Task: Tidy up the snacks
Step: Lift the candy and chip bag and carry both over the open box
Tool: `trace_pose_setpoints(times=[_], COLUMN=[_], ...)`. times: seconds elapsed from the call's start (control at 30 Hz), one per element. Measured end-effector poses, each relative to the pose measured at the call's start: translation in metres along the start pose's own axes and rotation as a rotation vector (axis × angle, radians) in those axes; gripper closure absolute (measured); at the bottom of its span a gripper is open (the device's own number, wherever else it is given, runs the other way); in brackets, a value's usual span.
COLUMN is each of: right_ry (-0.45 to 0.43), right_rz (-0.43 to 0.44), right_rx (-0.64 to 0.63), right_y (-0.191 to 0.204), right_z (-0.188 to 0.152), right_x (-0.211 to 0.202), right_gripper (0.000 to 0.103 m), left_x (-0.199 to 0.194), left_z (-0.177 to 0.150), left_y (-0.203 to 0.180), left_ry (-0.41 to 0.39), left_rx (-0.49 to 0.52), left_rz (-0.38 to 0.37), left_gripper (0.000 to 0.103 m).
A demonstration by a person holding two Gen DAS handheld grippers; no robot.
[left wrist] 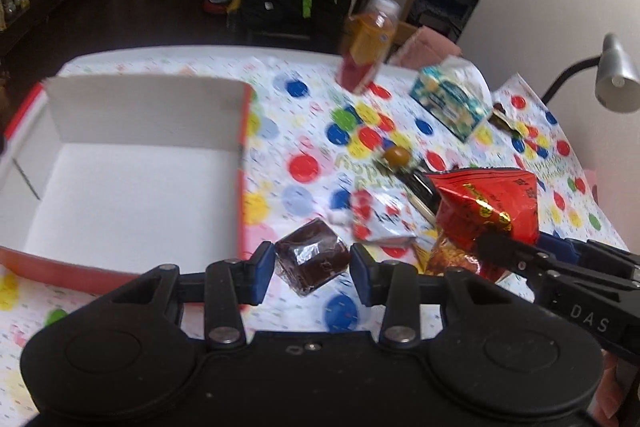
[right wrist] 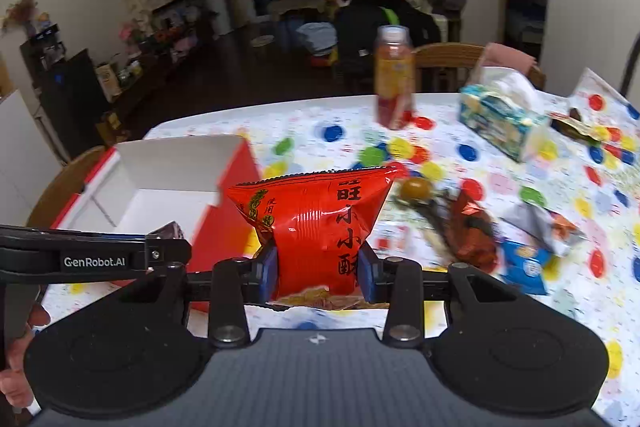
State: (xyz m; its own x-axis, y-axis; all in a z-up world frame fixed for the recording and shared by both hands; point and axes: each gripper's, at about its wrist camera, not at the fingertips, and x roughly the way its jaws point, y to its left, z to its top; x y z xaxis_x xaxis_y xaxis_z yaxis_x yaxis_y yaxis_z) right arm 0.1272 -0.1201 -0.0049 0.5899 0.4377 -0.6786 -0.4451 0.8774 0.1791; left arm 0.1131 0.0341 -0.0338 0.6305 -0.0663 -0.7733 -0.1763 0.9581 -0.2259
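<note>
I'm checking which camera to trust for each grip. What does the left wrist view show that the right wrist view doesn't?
Only the left wrist view shows the left gripper clamping the dark brown foil-wrapped square snack, and a grey desk lamp. Only the right wrist view shows the right gripper squeezing the red crinkly snack bag head-on. Both show the open white cardboard box with red sides and the orange drink bottle.

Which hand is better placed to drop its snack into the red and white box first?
Probably the left. The left gripper, shut on the dark wrapped cake, sits right beside the open box. The right gripper, holding the red snack bag, sits farther from it.
</note>
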Motion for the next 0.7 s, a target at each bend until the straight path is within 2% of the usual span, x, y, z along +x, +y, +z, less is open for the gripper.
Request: trace_pose_setpoints(times=[0.47,0.7], right_ry=[-0.004,0.036], right_rz=[0.103,0.110], right_rx=[-0.133,-0.167], right_y=[0.097,0.132], right_z=[0.033,0.046], right_x=[0.040,0.077], right_gripper=[0.064,0.064], left_x=[-0.035,-0.031], left_z=[0.025,0.044], left_y=[0.083,0.128], left_ry=[-0.057,-0.073], left_rx=[-0.060,-0.069], left_rz=[0.075,0.144], left_gripper=[0.065,0.064])
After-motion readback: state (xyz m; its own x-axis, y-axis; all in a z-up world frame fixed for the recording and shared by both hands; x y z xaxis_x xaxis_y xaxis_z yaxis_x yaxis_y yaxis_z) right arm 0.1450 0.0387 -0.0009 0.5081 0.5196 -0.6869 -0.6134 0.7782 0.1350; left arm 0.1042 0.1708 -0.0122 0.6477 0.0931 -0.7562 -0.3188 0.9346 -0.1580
